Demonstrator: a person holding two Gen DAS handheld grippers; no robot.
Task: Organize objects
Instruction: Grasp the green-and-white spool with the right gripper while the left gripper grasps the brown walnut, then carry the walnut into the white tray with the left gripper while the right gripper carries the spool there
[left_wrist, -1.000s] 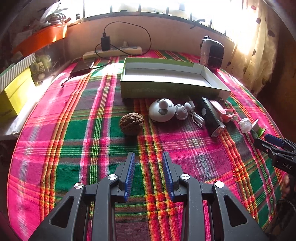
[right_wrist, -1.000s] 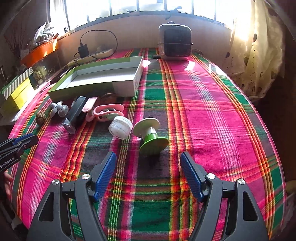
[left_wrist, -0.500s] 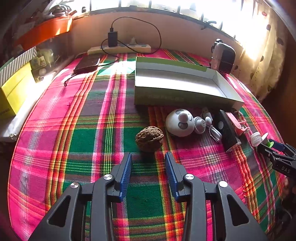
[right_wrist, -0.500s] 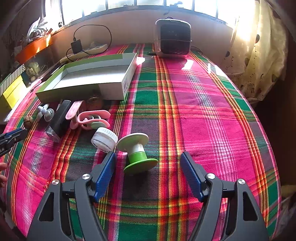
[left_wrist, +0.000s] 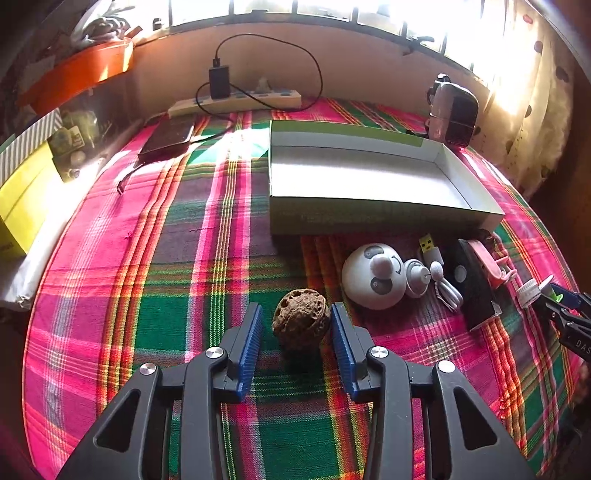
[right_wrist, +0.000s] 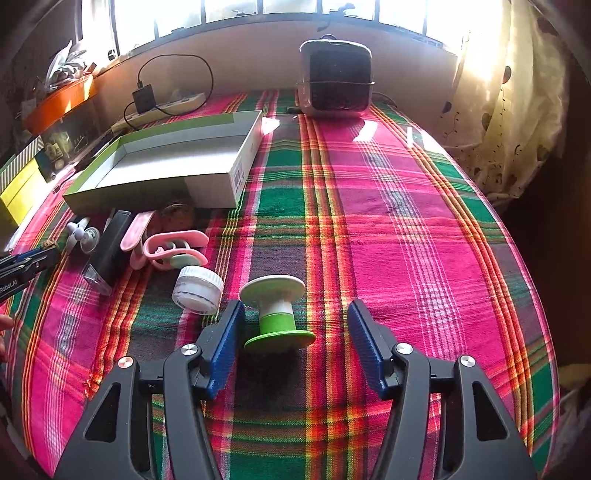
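Observation:
A brown walnut (left_wrist: 301, 319) lies on the plaid cloth between the blue pads of my left gripper (left_wrist: 296, 310). Its jaws are opening, with a gap at the left pad. A green and white spool (right_wrist: 275, 314) stands between the fingers of my right gripper (right_wrist: 295, 303). Those jaws are closing; the left pad is near the spool and the right pad is well clear of it. An empty green and white box (left_wrist: 369, 218) lies behind the row of small items, also seen in the right wrist view as the box (right_wrist: 147, 195).
Beside the walnut lie a white panda-faced ball (left_wrist: 373, 277), a white cable (left_wrist: 443, 284) and a black device (left_wrist: 474, 291). Left of the spool are a white jar (right_wrist: 197, 290) and pink clips (right_wrist: 173, 245). A small fan (right_wrist: 336, 81) and power strip (left_wrist: 236, 101) stand at the back.
My left gripper has moved forward until the walnut sits between its jaws, which have widened. The right gripper has come up around the spool and its jaws have narrowed.

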